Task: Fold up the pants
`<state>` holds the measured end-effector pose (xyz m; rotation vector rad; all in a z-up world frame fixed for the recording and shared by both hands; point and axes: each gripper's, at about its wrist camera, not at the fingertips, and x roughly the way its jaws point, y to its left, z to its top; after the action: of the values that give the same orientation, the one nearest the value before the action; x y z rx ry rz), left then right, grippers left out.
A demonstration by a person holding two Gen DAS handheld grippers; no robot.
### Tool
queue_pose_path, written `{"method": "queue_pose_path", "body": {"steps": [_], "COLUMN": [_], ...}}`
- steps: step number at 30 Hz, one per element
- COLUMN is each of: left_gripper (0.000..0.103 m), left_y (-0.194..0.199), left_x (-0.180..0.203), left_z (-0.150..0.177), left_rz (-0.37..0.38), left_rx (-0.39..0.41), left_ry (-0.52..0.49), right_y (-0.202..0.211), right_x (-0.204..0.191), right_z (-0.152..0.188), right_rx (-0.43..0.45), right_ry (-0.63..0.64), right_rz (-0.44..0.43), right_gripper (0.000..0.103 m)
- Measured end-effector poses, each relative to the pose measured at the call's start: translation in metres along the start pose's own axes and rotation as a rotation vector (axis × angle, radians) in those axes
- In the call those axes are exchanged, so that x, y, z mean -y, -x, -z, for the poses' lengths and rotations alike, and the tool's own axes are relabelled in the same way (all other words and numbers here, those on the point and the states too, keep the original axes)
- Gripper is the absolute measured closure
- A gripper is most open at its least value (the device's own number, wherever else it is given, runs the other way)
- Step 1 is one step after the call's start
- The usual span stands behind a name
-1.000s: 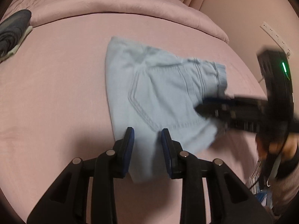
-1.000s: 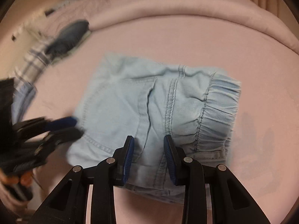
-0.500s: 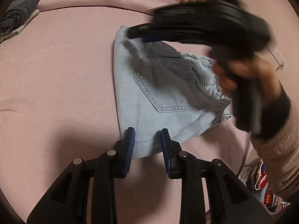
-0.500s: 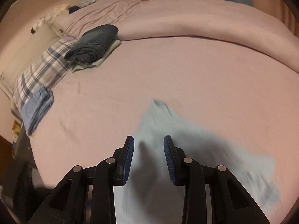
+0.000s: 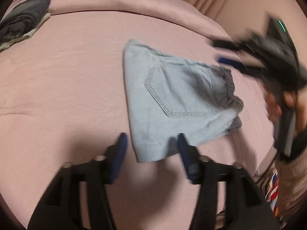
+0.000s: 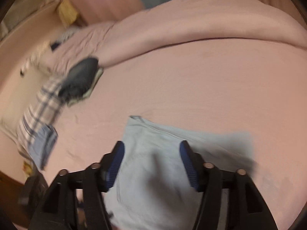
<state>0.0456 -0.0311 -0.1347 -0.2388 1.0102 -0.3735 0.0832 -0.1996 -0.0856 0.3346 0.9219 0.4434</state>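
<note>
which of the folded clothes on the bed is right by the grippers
The light blue pants, lying between both open grippers; the dark folded pile sits far off by the pillows.

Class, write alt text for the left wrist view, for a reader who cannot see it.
Folded light blue pants, back pocket up, lie on a pink bed. The open left gripper is at their near corner without holding them, and the right gripper, blurred, is off to the right. Folded dark clothes sit at the far left.
</note>
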Motion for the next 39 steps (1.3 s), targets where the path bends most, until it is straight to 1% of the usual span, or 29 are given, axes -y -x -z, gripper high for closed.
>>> {"method": "queue_pose_path", "body": {"steps": [2,4,5,7,9,12,14,15,18,20,23,24,27,31,35,39], "left_gripper": [0.044,0.042,0.040,0.036,0.035,0.035,0.035,0.035,0.035,0.035,0.036,0.036,0.037,0.037,0.037,0.037], "left_y": [0.001,0.001,0.001,-0.003,-0.007,-0.012,-0.017,-0.014,-0.020,-0.022,-0.029,-0.031,-0.036,-0.039,-0.045,-0.051], "left_x": [-0.004,-0.007,-0.009,-0.015,-0.022,-0.028,-0.033,-0.037,-0.039,-0.041,-0.046,-0.046,-0.048,-0.043,-0.033,-0.025], "left_z": [-0.003,-0.008,-0.010,-0.012,-0.017,-0.023,-0.025,-0.024,-0.027,-0.029,-0.036,-0.038,-0.044,-0.052,-0.060,-0.065], "left_rz": [0.017,0.031,0.057,0.105,0.129,0.134,0.159,0.163,0.177,0.187,0.212,0.221,0.235,0.217,0.188,0.169], "left_rx": [0.002,0.003,-0.001,-0.018,-0.030,-0.051,-0.068,-0.074,-0.092,-0.096,-0.095,-0.097,-0.098,-0.101,-0.105,-0.110], "left_ry": [0.037,0.063,0.085,0.124,0.169,0.204,0.232,0.239,0.258,0.267,0.291,0.298,0.305,0.269,0.222,0.194], "right_y": [0.018,0.026,0.028,0.035,0.029,0.018,0.010,0.006,-0.008,-0.017,-0.024,-0.028,-0.029,-0.037,-0.044,-0.052], "right_x": [0.027,0.046,0.057,0.080,0.090,0.102,0.102,0.102,0.093,0.087,0.079,0.076,0.080,0.076,0.070,0.064], "right_z": [0.012,0.026,0.032,0.050,0.063,0.082,0.087,0.087,0.080,0.075,0.067,0.064,0.062,0.054,0.048,0.041], "right_rx": [0.008,0.011,0.011,0.018,0.010,-0.037,-0.068,-0.077,-0.091,-0.112,-0.118,-0.120,-0.122,-0.129,-0.126,-0.118], "right_ry": [-0.079,-0.165,-0.210,-0.309,-0.383,-0.453,-0.461,-0.464,-0.445,-0.427,-0.393,-0.393,-0.401,-0.370,-0.311,-0.284], "right_rz": [0.004,-0.005,-0.018,-0.075,-0.109,-0.134,-0.150,-0.172,-0.214,-0.213,-0.211,-0.219,-0.241,-0.239,-0.211,-0.186], "right_gripper": [0.036,0.036,0.035,0.032,0.030,0.030,0.030,0.030,0.028,0.028,0.025,0.024,0.024,0.024,0.023,0.023]}}
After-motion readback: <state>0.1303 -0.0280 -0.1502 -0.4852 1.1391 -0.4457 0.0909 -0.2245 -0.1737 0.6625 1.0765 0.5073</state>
